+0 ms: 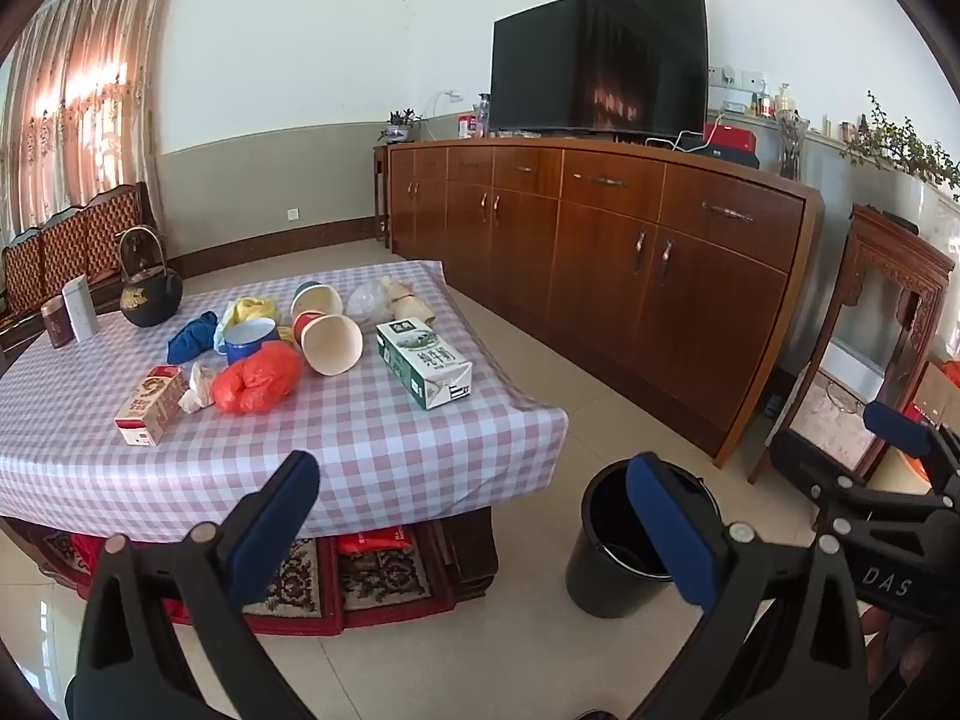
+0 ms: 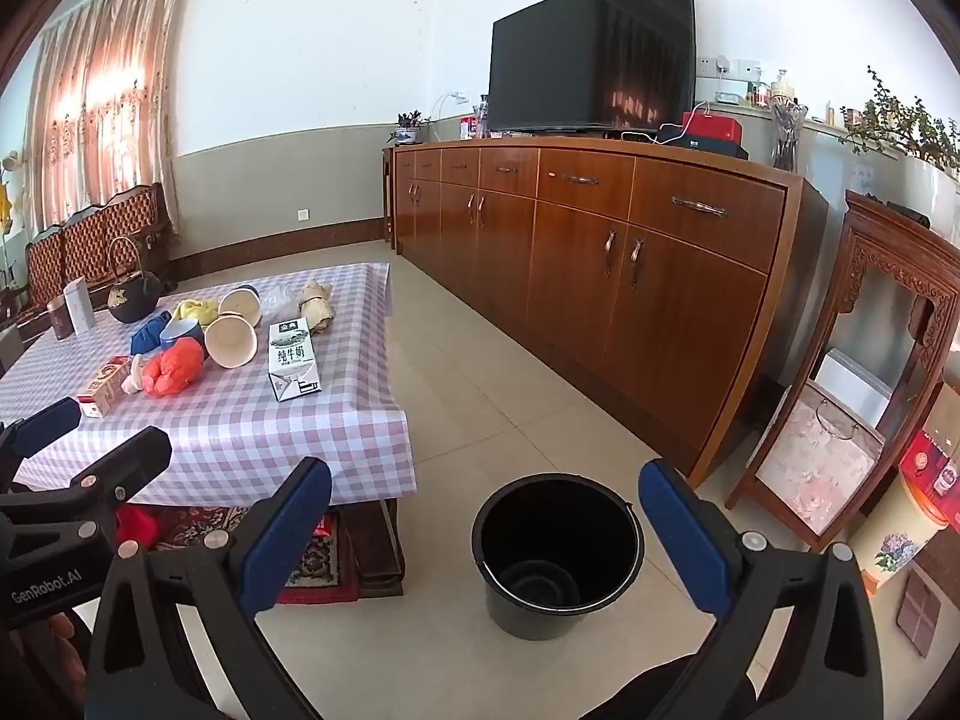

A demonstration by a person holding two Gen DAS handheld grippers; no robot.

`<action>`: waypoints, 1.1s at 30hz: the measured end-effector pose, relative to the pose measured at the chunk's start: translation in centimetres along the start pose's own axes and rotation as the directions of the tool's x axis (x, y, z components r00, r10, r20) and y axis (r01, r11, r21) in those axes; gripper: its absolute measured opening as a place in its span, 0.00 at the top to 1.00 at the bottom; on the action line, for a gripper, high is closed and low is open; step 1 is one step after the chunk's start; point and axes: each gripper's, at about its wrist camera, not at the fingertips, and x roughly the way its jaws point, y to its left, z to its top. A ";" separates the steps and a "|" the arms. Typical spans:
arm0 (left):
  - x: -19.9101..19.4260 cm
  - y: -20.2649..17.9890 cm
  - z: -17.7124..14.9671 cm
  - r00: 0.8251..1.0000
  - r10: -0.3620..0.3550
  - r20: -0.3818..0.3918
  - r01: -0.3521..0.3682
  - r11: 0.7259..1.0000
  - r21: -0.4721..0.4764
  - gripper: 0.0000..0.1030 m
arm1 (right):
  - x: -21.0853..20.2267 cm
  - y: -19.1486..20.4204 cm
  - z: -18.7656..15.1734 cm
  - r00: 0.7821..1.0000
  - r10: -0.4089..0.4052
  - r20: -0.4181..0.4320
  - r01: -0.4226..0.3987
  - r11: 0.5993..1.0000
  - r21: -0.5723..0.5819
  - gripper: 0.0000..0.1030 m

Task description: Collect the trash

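Room: tiled floor, long wooden sideboard with dark television.
Desk: low, checked cloth.
Trash on desk: green milk carton, red plastic bag, paper cups, small red carton, crumpled tissue.
Bin: black bucket, on floor just beside desk.
Left tongs: spread wide, holding nothing.
Right tongs: spread wide, holding nothing, above bucket.
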 end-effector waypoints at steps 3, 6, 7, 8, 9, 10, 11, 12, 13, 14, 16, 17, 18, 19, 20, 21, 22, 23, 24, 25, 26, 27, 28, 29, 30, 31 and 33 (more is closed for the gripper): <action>0.0 0.0 -0.1 1.000 -0.011 -0.007 0.011 1.000 -0.001 0.00 | 0.1 0.1 0.0 1.000 0.002 -0.003 -0.002 1.000 0.000 0.00; 0.0 0.0 -0.1 1.000 -0.015 -0.014 0.015 1.000 0.001 0.00 | 0.1 0.1 0.1 1.000 0.003 -0.003 -0.003 1.000 -0.002 0.00; 0.0 0.0 -0.1 1.000 -0.017 -0.014 0.017 1.000 0.000 0.00 | 0.1 0.1 0.1 1.000 0.004 -0.001 -0.004 1.000 -0.004 0.00; 0.0 0.1 -0.1 1.000 -0.021 -0.015 0.021 1.000 -0.002 0.00 | 0.0 0.1 0.1 1.000 0.004 0.001 -0.004 1.000 -0.005 0.00; -0.1 0.3 0.0 1.000 -0.022 -0.016 0.022 1.000 -0.003 0.00 | 0.0 0.1 0.2 1.000 0.005 0.002 -0.005 1.000 -0.006 0.00; -0.4 -0.1 0.5 1.000 0.005 -0.004 -0.005 1.000 0.008 0.00 | 0.5 0.4 0.3 1.000 0.009 -0.004 -0.009 1.000 -0.003 0.00; -0.1 0.0 0.3 1.000 0.006 -0.004 -0.006 1.000 0.009 0.00 | 0.4 0.4 0.3 1.000 0.009 -0.003 -0.009 1.000 -0.003 0.00; -0.1 0.1 0.3 1.000 0.007 -0.005 -0.007 1.000 0.009 0.00 | 0.4 0.3 0.3 1.000 0.009 -0.002 -0.009 1.000 -0.003 0.00; -0.1 0.1 0.3 1.000 0.011 -0.005 -0.011 1.000 0.010 0.00 | 0.3 0.3 0.3 1.000 0.010 -0.002 -0.010 1.000 -0.003 0.00; -0.1 0.1 0.4 1.000 0.016 -0.003 -0.016 1.000 0.012 0.00 | 0.3 0.3 0.3 1.000 0.010 -0.004 -0.010 1.000 -0.003 0.00; 0.0 0.2 0.3 1.000 0.016 -0.005 -0.016 1.000 0.012 0.00 | 0.2 0.1 0.5 1.000 0.007 -0.005 -0.007 1.000 -0.004 0.00; 0.0 0.2 0.3 1.000 0.016 -0.006 -0.016 1.000 0.010 0.00 | 0.2 0.0 0.5 1.000 0.008 -0.006 -0.008 1.000 -0.003 0.00; 0.0 0.2 0.3 1.000 0.012 -0.008 -0.012 1.000 0.008 0.00 | 0.2 0.1 0.5 1.000 0.008 -0.007 -0.008 1.000 -0.004 0.00; -0.1 0.1 0.3 1.000 0.008 -0.008 -0.008 1.000 0.007 0.00 | 0.1 0.0 0.5 1.000 0.007 -0.005 -0.007 1.000 -0.004 0.00; -0.1 0.1 0.3 1.000 0.007 -0.007 -0.007 1.000 0.009 0.00 | 0.2 0.0 0.5 1.000 0.006 -0.004 -0.006 1.000 -0.005 0.00; -0.2 0.0 0.3 1.000 0.006 -0.006 -0.006 1.000 0.012 0.00 | 0.2 0.1 0.5 1.000 0.006 -0.006 -0.006 1.000 -0.007 0.00; -0.2 -0.1 0.3 1.000 0.004 -0.006 -0.004 1.000 0.014 0.00 | 0.3 0.1 0.5 1.000 0.005 -0.005 -0.005 1.000 -0.007 0.00; -0.2 -0.1 0.3 1.000 0.003 -0.006 -0.003 1.000 0.014 0.00 | 0.2 0.1 0.5 1.000 0.004 -0.004 -0.004 1.000 -0.007 0.00; -0.2 -0.1 0.3 1.000 0.003 -0.005 -0.003 1.000 0.015 0.00 | 0.2 0.1 0.5 1.000 0.004 -0.004 -0.004 1.000 -0.007 0.00; -0.2 -0.1 0.3 1.000 0.003 -0.005 -0.003 1.000 0.016 0.00 | 0.2 0.1 0.5 1.000 0.003 -0.005 -0.003 1.000 -0.007 0.00; -0.2 -0.2 0.3 1.000 0.003 -0.006 -0.003 1.000 0.016 0.00 | 0.2 0.1 0.5 1.000 0.003 -0.005 -0.003 1.000 -0.008 0.00; -0.3 -0.2 0.3 1.000 0.005 -0.005 -0.005 1.000 0.016 0.00 | 0.2 0.1 0.6 1.000 0.003 -0.006 -0.003 1.000 -0.007 0.00; -0.3 -0.2 0.3 1.000 0.007 -0.004 -0.007 1.000 0.015 0.00 | 0.2 0.1 0.6 1.000 0.004 -0.008 -0.004 1.000 -0.007 0.00; -0.3 -0.2 0.3 1.000 0.006 -0.005 -0.006 1.000 0.014 0.00 | 0.2 0.1 0.5 1.000 0.004 -0.009 -0.004 1.000 -0.008 0.00; -0.3 -0.2 0.3 1.000 0.008 -0.004 -0.008 1.000 0.015 0.00 | 0.2 0.1 0.5 1.000 0.003 -0.009 -0.003 1.000 -0.007 0.00; -0.4 -0.2 0.3 1.000 0.009 -0.003 -0.009 1.000 0.014 0.00 | 0.2 0.1 0.5 1.000 0.004 -0.010 -0.004 1.000 -0.006 0.00; -0.3 -0.1 0.3 1.000 0.007 -0.004 -0.007 1.000 0.010 0.00 | 0.2 0.1 0.5 1.000 0.004 -0.010 -0.004 1.000 -0.008 0.00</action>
